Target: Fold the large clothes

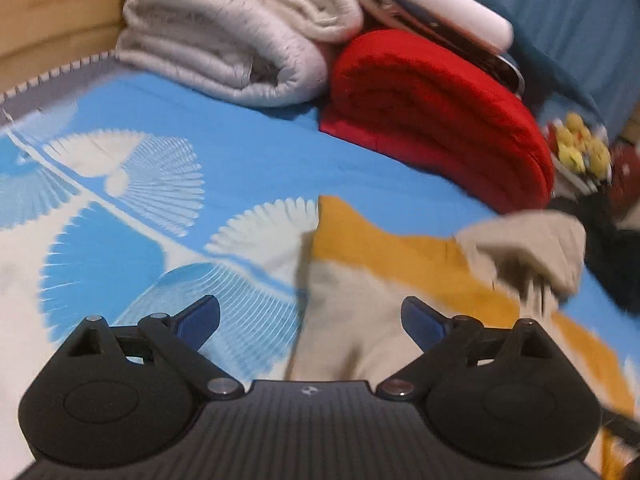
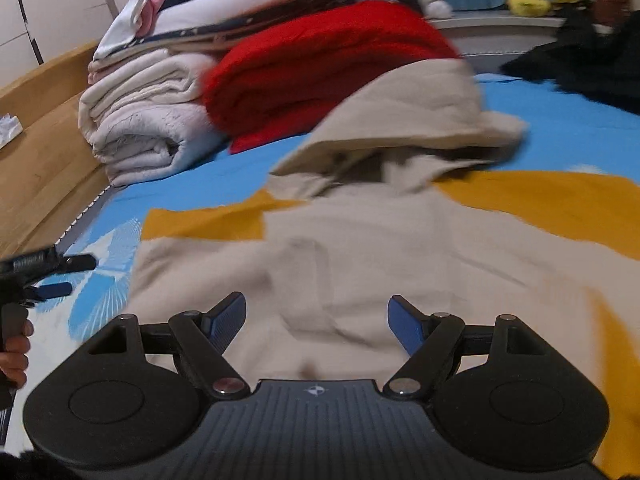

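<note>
- The beige-and-mustard hooded garment (image 2: 360, 248) lies spread across the middle of the right wrist view, hood (image 2: 404, 120) bunched at its upper end.
- The right gripper (image 2: 316, 324) hovers over the beige cloth, fingers wide and holding nothing.
- The left gripper (image 1: 310, 322), low in its own frame, is spread equally wide above the garment's edge.
- The bedsheet (image 1: 140, 184) is blue with white fan prints.
- Upper frame: a folded quilted white blanket (image 1: 224, 40) beside a fuzzy red blanket (image 1: 432, 116), against a wooden bed frame (image 2: 44, 152).

Indoor light, motion blur, fisheye edges.
</note>
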### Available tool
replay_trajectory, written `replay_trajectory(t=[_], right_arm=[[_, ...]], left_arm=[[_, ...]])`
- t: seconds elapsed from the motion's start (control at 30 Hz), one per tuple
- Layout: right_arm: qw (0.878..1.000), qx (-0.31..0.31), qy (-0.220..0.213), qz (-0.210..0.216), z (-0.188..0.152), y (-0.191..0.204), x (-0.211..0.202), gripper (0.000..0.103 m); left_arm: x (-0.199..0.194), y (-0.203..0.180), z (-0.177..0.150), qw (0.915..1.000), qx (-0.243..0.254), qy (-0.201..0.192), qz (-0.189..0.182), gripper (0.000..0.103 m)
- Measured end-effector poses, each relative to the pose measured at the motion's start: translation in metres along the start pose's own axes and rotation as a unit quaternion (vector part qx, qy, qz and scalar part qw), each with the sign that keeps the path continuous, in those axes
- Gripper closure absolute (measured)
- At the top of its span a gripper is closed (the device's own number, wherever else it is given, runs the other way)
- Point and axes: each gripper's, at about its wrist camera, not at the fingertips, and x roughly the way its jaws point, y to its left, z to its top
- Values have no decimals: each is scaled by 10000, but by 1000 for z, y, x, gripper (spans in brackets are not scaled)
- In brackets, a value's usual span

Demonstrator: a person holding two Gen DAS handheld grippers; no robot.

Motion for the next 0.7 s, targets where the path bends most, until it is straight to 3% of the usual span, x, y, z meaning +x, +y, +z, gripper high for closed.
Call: replay_trajectory(t=[0.13, 0.17, 0.2, 0.23, 0.27, 0.33, 0.43, 0.47, 0.53, 0.6, 0.63, 0.67, 0.7], right_arm=[[9993, 145, 301, -184, 15, 25, 71, 24], [9984, 211, 392, -362, 17, 30, 86, 31], [9976, 209, 332, -571, 18, 32, 93, 44], [9962, 81, 314, -803, 20, 34, 97, 93], [9951, -38, 336, -934, 25, 34, 98, 103], [9984, 244, 38, -513, 40, 24, 75, 103], [9928, 957, -648, 303, 65, 1, 19, 103], [9895, 1095, -872, 354, 70, -9, 3, 103], [9869, 1151, -1130, 32, 73, -31, -14, 100], [9902, 949, -995, -253, 69, -47, -11, 96], [9924, 865, -825, -306, 64, -51, -4, 82], [9942, 797, -666, -287, 58, -52, 3, 63], [9965, 648, -495, -175, 51, -48, 11, 56]], left_arm=[[49, -23, 21, 9976, -97, 672, 101, 6], [60, -28, 23, 9974, -96, 690, 201, 16], [67, -34, 23, 9977, -28, 614, 302, 29], [74, -38, 17, 9975, 74, 556, 428, 79], [84, -41, 19, 9955, 104, 572, 755, 94], [101, -37, 22, 9882, -86, 565, 1422, 95], [111, -29, 28, 9883, 11, 353, 1486, 95], [114, -26, 29, 9898, 101, 346, 1380, 94], [112, -21, 31, 9913, 255, 366, 1241, 91], [101, -19, 33, 9932, 233, 342, 1090, 85], [92, -18, 33, 9946, 201, 353, 957, 75], [80, -17, 32, 9958, 182, 334, 834, 59], [70, -17, 30, 9962, 247, 322, 766, 51]])
